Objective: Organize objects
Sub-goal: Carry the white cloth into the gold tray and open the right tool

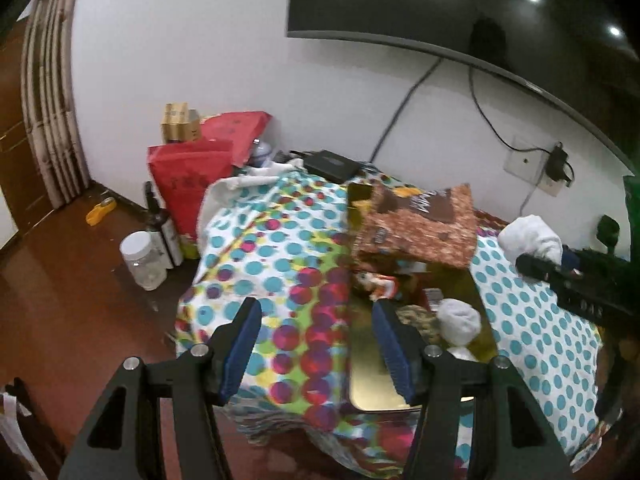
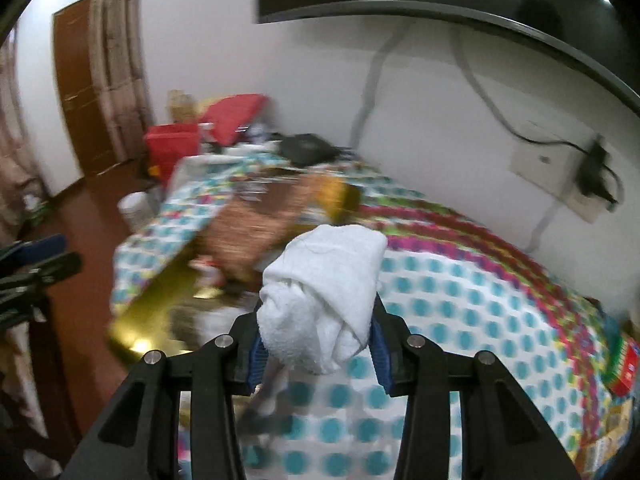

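The left gripper [image 1: 316,344] hangs with its blue-padded jaws wide apart and nothing between them, over a table draped in a polka-dot cloth [image 1: 276,256]. At two o'clock from it sits a gold tray [image 1: 372,392] holding a rolled white towel [image 1: 458,322], a small red-and-white packet [image 1: 380,286] and a brown patterned snack bag [image 1: 420,228] propped at the tray's far end. At three o'clock the right gripper [image 1: 536,266] carries another white towel [image 1: 528,240] clear of the table. At ten o'clock, on the floor, stand a clear jar [image 1: 142,256], a dark bottle [image 1: 160,228] and a red bag [image 1: 188,176]
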Demonstrator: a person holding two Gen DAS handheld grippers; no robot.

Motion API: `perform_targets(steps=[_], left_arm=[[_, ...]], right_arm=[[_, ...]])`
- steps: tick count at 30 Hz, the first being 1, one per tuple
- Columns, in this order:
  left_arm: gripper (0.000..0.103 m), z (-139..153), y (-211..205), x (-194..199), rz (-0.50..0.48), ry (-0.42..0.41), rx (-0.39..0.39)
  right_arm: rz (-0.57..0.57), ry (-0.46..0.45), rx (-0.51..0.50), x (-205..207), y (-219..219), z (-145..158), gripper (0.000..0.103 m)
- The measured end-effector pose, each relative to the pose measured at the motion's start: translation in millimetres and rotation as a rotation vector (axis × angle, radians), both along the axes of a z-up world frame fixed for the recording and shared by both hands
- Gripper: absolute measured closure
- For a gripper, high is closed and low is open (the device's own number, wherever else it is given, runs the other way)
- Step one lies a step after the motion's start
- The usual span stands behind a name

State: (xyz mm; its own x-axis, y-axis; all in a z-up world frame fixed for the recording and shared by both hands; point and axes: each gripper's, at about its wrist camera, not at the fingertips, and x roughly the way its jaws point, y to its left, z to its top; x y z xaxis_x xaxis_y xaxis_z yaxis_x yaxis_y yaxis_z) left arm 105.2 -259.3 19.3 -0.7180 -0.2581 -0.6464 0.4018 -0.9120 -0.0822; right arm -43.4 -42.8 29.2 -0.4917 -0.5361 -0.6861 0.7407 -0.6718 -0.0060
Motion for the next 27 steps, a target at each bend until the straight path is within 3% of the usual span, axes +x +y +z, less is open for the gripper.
perform_targets(steps=[5, 13, 27], left_arm=[[0.04, -1.9, -15.3, 9.1, 0.025, -0.004, 0.02], [0.04, -11.3, -29.8, 10.1, 0.039, -0.015, 0.064], [0.039, -18.7, -30.0, 3.6, 0.046, -0.054, 0.047]], right_arm=[[0.091, -0.048, 0.0, 25.1, -43.5, -7.7, 0.062], [0.135, -0.066, 0.035, 44.7, -87.5, -25.9, 0.062], [0.117, -0.102, 0.068, 38.8, -108.2, -45.9, 0.059]])
